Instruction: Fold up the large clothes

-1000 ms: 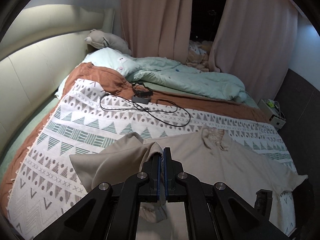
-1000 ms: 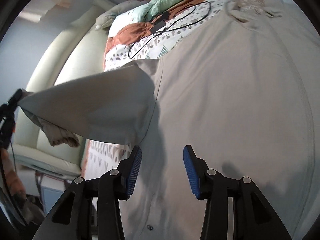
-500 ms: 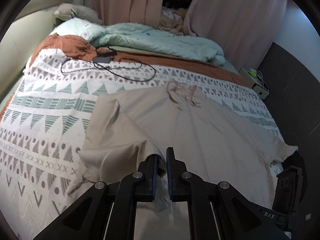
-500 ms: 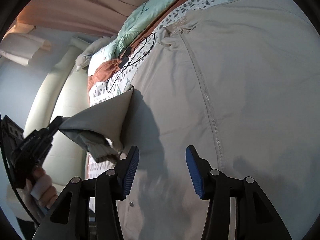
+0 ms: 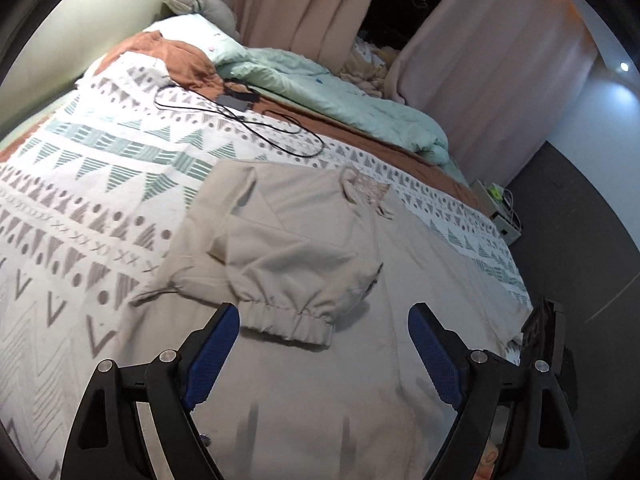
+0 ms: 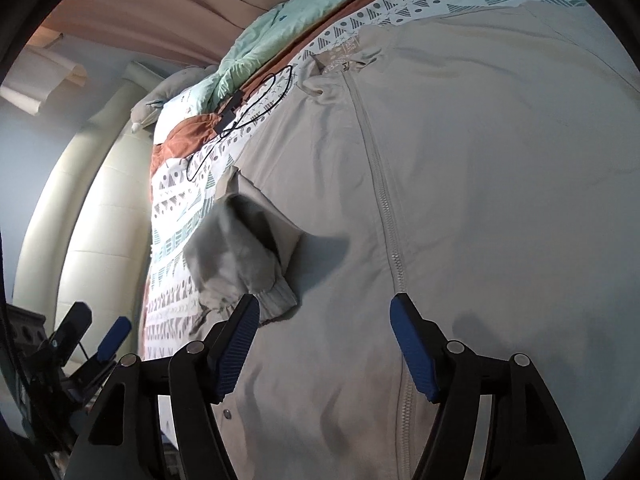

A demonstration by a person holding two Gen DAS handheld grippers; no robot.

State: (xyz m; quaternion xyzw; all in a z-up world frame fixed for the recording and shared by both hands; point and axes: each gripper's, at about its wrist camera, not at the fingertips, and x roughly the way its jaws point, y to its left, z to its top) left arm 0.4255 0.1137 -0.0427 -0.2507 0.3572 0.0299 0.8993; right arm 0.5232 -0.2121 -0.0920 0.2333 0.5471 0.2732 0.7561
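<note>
Left gripper [image 5: 324, 344]: jaws wide apart, just been opening; nothing gripped; elastic cuff [image 5: 288, 320] lies between the pads, untouched
Right gripper [image 6: 324, 344]: jaws apart, just been opening; only flat fabric beneath
Jacket [image 6: 460, 184]: beige, zip-front, spread on patterned bedspread [image 5: 100, 184]; left sleeve [image 5: 280, 256] folded over the chest
Black cable [image 5: 240, 120]: far, beyond the collar
Green duvet [image 5: 340, 96]: farthest, bunched

We note left wrist view: looks forward and down along own fingers [image 5: 216, 344] at frame bottom, across bed toward curtains [image 5: 480, 72] at top; jacket [image 5: 320, 380] fills lower centre, close. Right wrist view: nearer still, steeply down, rolled; jacket [image 6: 460, 200] fills most of frame, headboard [image 6: 80, 220] at left. Shared: jacket, folded sleeve [image 5: 288, 276], black cable [image 5: 256, 128], patterned blanket [image 5: 80, 200]. Left gripper [image 6: 94, 334] appears lower left in right view.
</note>
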